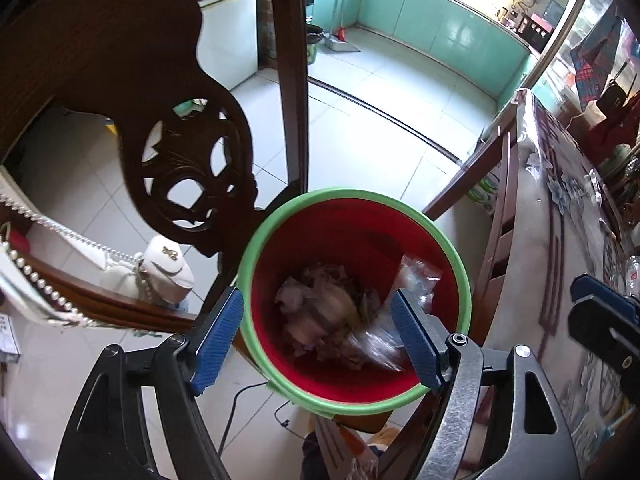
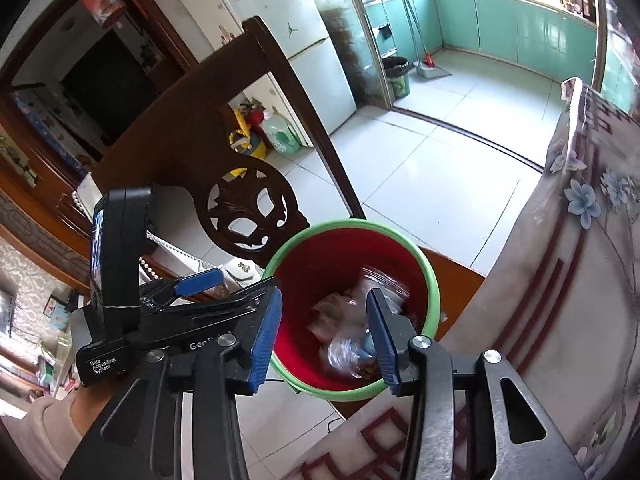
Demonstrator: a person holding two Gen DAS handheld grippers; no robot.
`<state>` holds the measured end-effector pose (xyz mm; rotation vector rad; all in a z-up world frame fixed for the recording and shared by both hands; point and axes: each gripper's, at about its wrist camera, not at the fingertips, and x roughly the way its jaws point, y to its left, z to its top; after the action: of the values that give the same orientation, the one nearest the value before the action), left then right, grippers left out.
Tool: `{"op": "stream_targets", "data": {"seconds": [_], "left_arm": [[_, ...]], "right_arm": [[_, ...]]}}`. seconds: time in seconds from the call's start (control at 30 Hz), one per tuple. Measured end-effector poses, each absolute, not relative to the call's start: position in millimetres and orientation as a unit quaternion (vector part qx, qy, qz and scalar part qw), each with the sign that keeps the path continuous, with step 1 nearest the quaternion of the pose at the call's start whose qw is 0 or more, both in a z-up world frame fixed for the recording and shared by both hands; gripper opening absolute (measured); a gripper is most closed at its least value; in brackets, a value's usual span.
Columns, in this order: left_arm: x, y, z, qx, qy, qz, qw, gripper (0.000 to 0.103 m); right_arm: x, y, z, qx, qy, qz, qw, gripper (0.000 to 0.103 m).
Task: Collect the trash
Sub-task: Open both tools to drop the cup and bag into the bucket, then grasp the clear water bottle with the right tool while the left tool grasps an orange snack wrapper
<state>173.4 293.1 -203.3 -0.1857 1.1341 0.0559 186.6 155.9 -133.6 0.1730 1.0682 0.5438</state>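
Observation:
A red bin with a green rim stands on the floor between a chair and a table. Inside lie crumpled brownish paper and clear plastic wrapping. A blurred clear plastic piece shows low in the bin, free of both grippers. My left gripper hangs over the bin, open, with nothing between its blue pads. My right gripper is also above the bin, open and empty.
A dark carved wooden chair stands just left of the bin, with a white pearl-strap handbag on its seat. A table with a floral cloth runs along the right. A black cable lies on the tiled floor.

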Motion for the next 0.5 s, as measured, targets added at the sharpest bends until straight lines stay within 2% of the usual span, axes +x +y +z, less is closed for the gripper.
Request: {"op": "stream_targets", "data": {"seconds": [0.17,0.3,0.5], "left_arm": [[158,291,-195,-0.091,0.53,0.025,0.843,0.076],[144,280,-187,-0.082,0.528,0.022,0.845,0.076],[117,239,-168,-0.047,0.516,-0.005,0.855,0.076]], "right_arm": [[174,121,-122,0.099,0.487,0.222,0.839,0.042],[155,51,-115,0.108,0.481,0.153,0.857,0.042],[127,-121,-96,0.13,0.462,-0.018,0.877,0.043]]}}
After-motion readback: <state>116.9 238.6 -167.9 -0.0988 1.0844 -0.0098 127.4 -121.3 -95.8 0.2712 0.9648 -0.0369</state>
